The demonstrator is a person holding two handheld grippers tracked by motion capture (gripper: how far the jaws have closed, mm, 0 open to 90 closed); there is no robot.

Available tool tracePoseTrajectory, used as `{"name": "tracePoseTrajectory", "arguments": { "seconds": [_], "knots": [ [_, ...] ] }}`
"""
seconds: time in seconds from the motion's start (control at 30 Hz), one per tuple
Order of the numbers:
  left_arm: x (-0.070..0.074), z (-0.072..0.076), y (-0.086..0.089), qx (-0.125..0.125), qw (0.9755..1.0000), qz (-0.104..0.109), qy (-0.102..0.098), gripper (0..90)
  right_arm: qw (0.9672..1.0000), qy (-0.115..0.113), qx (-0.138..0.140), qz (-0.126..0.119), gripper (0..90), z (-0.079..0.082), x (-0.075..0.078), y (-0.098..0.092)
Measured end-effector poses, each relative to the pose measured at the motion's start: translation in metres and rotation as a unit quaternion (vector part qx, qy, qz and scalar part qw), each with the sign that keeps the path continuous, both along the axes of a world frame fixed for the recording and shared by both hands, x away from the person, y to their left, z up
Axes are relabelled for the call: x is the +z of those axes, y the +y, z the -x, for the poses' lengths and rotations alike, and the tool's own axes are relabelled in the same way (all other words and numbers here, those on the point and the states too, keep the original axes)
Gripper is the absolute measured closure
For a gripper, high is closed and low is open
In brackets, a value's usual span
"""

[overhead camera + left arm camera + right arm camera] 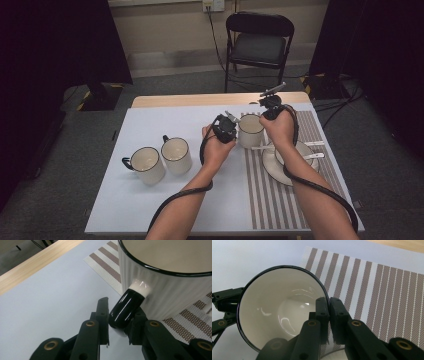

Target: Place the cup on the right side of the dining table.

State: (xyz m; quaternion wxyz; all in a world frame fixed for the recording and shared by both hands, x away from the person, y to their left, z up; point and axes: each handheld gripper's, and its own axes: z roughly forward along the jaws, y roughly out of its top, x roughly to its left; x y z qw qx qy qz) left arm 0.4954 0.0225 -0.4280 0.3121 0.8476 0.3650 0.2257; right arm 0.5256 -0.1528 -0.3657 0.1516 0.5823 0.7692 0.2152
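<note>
White tabletop (150,127), striped placemat (265,195).

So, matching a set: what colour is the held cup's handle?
Glossy black handle, white where it joins; clearest in the left gripper view.

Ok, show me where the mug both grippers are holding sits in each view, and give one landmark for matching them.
High view: the held mug stands right of centre, between the two hands, at the left edge of the striped placemat.
Left gripper view: it is at upper right, its black handle gripped between the jaws.
Right gripper view: it is at centre-left, seen from above, its rim pinched by the jaws.
Shared landmark: the striped placemat.
</note>
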Motion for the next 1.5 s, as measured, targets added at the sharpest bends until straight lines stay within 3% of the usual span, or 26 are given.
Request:
{"name": "tracePoseTrajectory", "arguments": {
  "seconds": [0.37,0.53,0.87,1.13,1.5],
  "knots": [
    [-0.001,0.001,0.001,0.000,1.0000,0.007,-0.002,74.9,0.9995,0.029,-0.004,-0.016,81.7,-0.010,-0.012,-0.002],
    [-0.001,0.001,0.000,0.007,0.9998,0.015,-0.011,75.0,0.9995,0.032,0.001,-0.003,83.1,-0.011,-0.012,0.000],
    [-0.001,-0.001,-0.006,0.012,0.9995,0.026,-0.015,75.0,0.9996,0.018,0.002,0.019,83.7,-0.009,-0.008,-0.001],
    [-0.003,-0.003,-0.010,0.005,0.9997,0.020,-0.014,75.0,0.9996,0.021,-0.010,0.013,83.6,-0.009,-0.011,-0.009],
    [-0.003,-0.002,-0.007,-0.005,0.9996,0.025,-0.008,74.3,0.9997,0.002,-0.003,0.023,82.9,-0.004,-0.013,-0.006]
  ]
}}
